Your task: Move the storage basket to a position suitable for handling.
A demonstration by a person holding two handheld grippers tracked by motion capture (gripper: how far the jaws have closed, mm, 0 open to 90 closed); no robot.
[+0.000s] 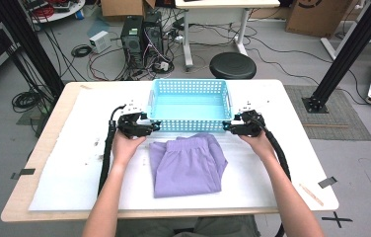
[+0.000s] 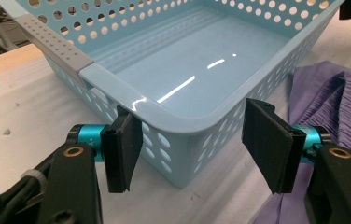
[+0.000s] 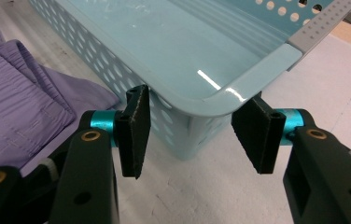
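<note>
From where I stand, the person has a gripper at each near corner of the pale blue perforated plastic basket (image 1: pixel 189 104), which sits on the white sheet covering the table (image 1: pixel 55 163), up at twelve o'clock from the person's chest, its long axis running nine to three across the table. The left gripper (image 1: pixel 152 127) is at the basket's near left corner and the right gripper (image 1: pixel 229 127) at its near right corner, so each hand is as near to its own corner as the other is. In the left gripper view the rounded corner of the basket (image 2: pixel 173 116) stands between the black pads, with the left pad (image 2: pixel 123 149) right at the rim and the other pad clear of the wall; the jaws are apart, not pressing on it. In the right gripper view the corner (image 3: pixel 211 100) likewise sits between the jaws, its rim running just past both pads, and I judge them parted with no firm grip yet. Just beside the basket, at six o'clock from it, lies a folded lilac fabric garment (image 1: pixel 187 164), flat on the sheet, its long axis running twelve to six. I would guess both corners are about to be gripped. I can read no brand, label or writing on the basket or cloth.
</note>
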